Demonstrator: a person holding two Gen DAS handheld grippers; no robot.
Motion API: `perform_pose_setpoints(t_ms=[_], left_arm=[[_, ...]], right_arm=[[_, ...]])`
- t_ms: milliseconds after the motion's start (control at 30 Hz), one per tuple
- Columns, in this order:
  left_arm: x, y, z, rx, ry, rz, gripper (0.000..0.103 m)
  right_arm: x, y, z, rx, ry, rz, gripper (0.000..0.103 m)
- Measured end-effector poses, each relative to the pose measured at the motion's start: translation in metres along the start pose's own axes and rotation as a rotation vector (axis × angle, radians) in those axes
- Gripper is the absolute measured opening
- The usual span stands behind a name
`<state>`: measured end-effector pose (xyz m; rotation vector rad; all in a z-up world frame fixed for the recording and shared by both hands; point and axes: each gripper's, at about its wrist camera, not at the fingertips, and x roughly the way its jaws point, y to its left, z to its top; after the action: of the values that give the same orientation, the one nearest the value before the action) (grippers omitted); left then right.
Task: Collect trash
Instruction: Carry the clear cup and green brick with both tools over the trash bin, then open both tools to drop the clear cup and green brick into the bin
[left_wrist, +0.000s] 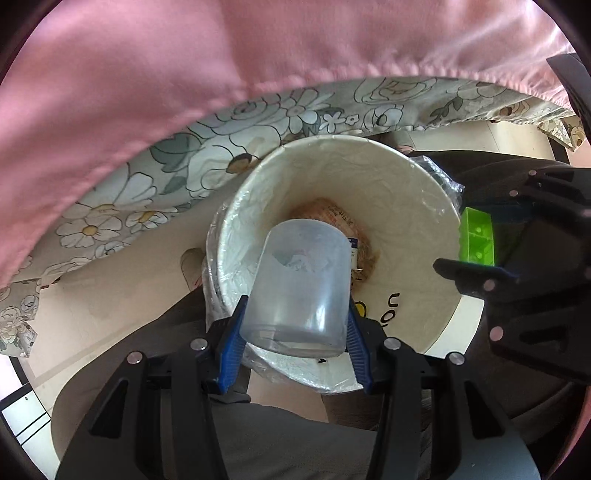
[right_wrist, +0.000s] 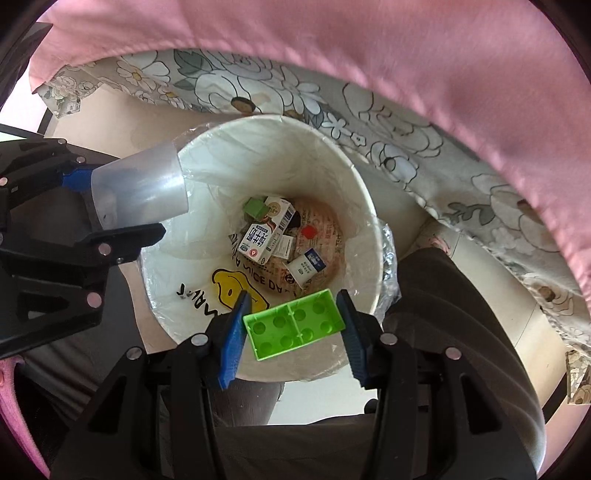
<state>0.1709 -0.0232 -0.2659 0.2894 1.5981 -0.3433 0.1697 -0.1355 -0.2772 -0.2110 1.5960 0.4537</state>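
Left gripper (left_wrist: 295, 332) fingers clamp a translucent plastic cup (left_wrist: 299, 284), tilted over the lined bin (left_wrist: 424, 206). Right gripper (right_wrist: 293, 325) fingers grip a green block (right_wrist: 293, 325) above the bin's near rim.

Pink cloth (left_wrist: 155, 74) hangs across top of both views. Floral cloth (right_wrist: 424, 158) below it, edge draped lower. Beige floor (left_wrist: 122, 288) underneath. White cabinet (left_wrist: 26, 417) at lower-left edge, left view.

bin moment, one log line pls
left gripper: holds plastic cup over bin | right gripper: holds green block over bin | neither dropped
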Motion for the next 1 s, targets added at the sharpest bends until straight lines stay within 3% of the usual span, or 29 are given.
perform_pose_setpoints(t_ms=[433,733,900,967,1000], left_arm=[[0.072,0.005,0.012,-0.115,0.134,-0.089,0.051],[0.107,0.009,0.019,-0.156,0.195,-0.081,0.051],[0.121,0.008,0.022,-0.166,0.231,-0.069,0.051],[0.125,0.007,0.025,-0.167,0.239,-0.065,0.056],[0.126,0.007,0.025,-0.167,0.241,-0.064,0.063]], right_arm=[[0.057,-0.011,0.006,0.076,0.112,0.072,0.048],[0.083,-0.022,0.011,0.136,0.160,0.099,0.048],[0.095,-0.018,0.013,0.115,0.184,0.067,0.049],[0.103,-0.016,0.014,0.110,0.208,0.075,0.050],[0.105,-0.016,0.014,0.110,0.217,0.080,0.053]])
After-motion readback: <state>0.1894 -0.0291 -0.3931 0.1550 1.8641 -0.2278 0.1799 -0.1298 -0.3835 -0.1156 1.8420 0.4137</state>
